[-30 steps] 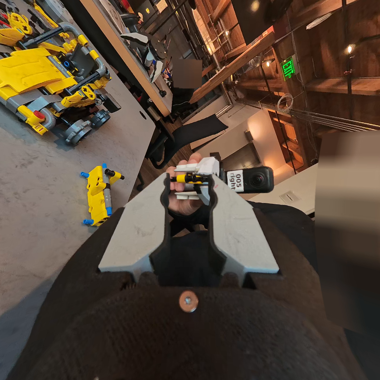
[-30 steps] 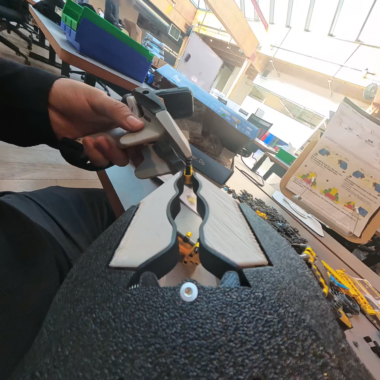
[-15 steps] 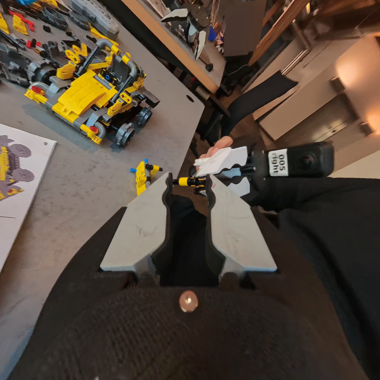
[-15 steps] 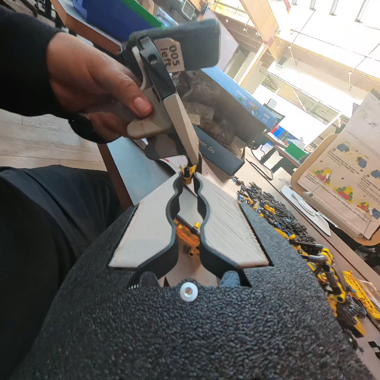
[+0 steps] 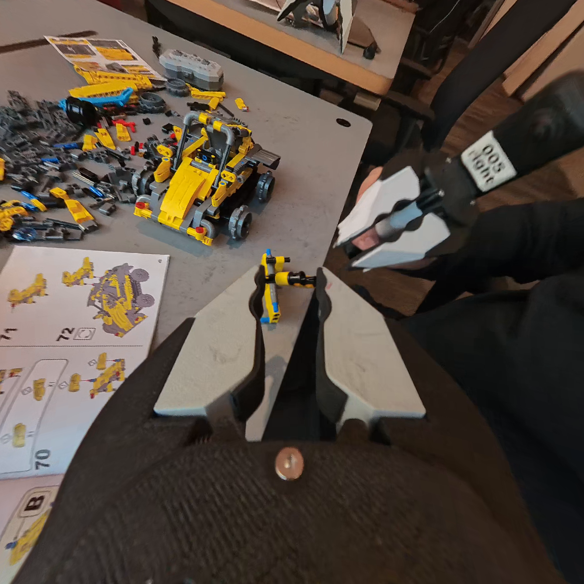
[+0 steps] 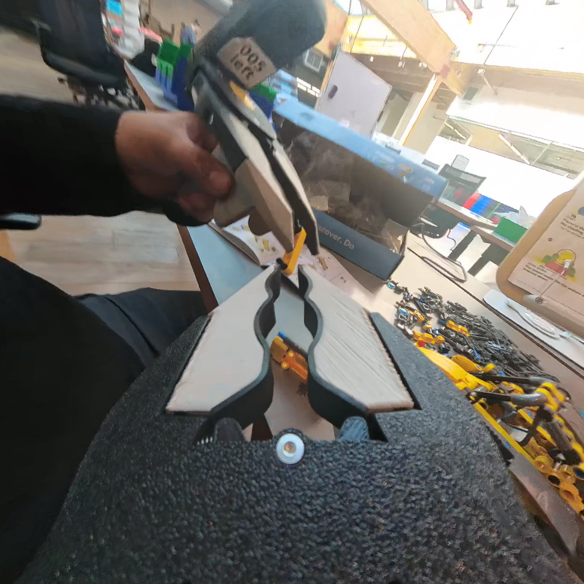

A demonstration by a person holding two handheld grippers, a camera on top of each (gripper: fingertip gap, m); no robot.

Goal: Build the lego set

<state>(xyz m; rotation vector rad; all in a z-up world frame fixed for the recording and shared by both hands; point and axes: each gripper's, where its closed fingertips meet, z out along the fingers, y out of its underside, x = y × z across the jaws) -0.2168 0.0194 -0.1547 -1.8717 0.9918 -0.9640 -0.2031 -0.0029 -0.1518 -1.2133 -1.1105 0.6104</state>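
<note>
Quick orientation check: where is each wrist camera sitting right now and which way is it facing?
Left wrist view: rides the left gripper, looking down over the table corner at the buggy and manual; own fingers pinch a small yellow piece.
Right wrist view: rides the right gripper, looking across the table at the box; hand and sleeve show.
Shared: each shows the other gripper, the piece and the yellow subassembly.

A grey table (image 5: 303, 177) fronts wooden floorboards (image 6: 94, 252) and a black office chair (image 5: 467, 72). Daylight floods bright windows (image 6: 521, 120) beneath timber beams (image 6: 407, 34).
</note>
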